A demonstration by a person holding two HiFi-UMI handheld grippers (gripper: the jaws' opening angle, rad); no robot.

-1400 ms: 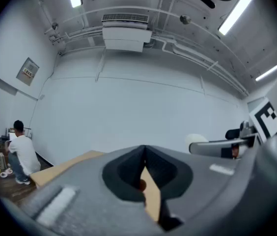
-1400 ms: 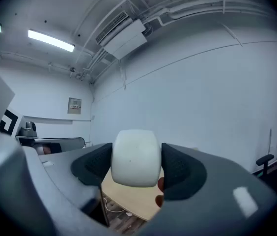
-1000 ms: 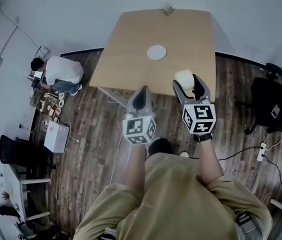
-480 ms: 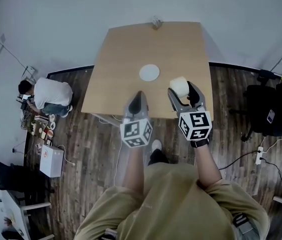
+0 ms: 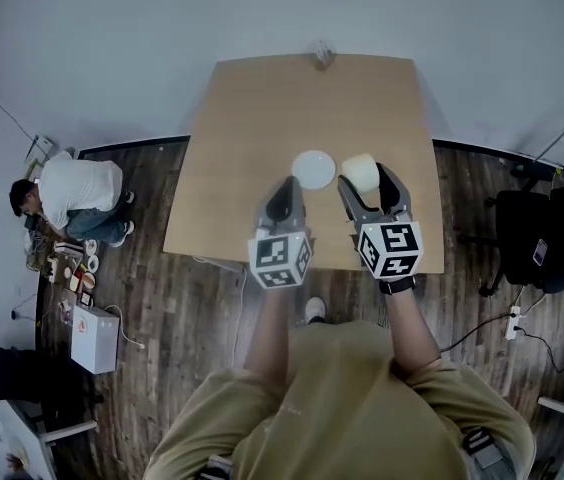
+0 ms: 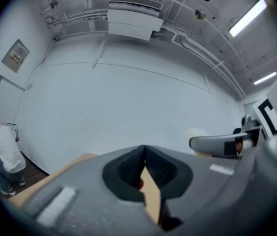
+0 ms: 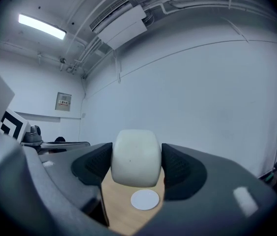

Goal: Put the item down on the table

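Observation:
A cream-white cup (image 5: 361, 172) (image 7: 135, 158) is held between the jaws of my right gripper (image 5: 367, 184) (image 7: 136, 163), above the wooden table (image 5: 252, 118) near its right front part. A white round saucer (image 5: 313, 169) (image 7: 144, 199) lies on the table just left of the cup. My left gripper (image 5: 283, 200) (image 6: 145, 167) hovers over the table's front edge with its jaws closed together and nothing between them. In the left gripper view the right gripper's finger and the cup (image 6: 196, 133) show at the right.
A small object (image 5: 322, 56) stands at the table's far edge by the white wall. A person in a white shirt (image 5: 67, 193) crouches on the wood floor at the left beside clutter. A black chair (image 5: 527, 238) stands at the right.
Both grippers have moved forward over the table. The cup, once to the right of the saucer and nearer me, now hangs right beside it.

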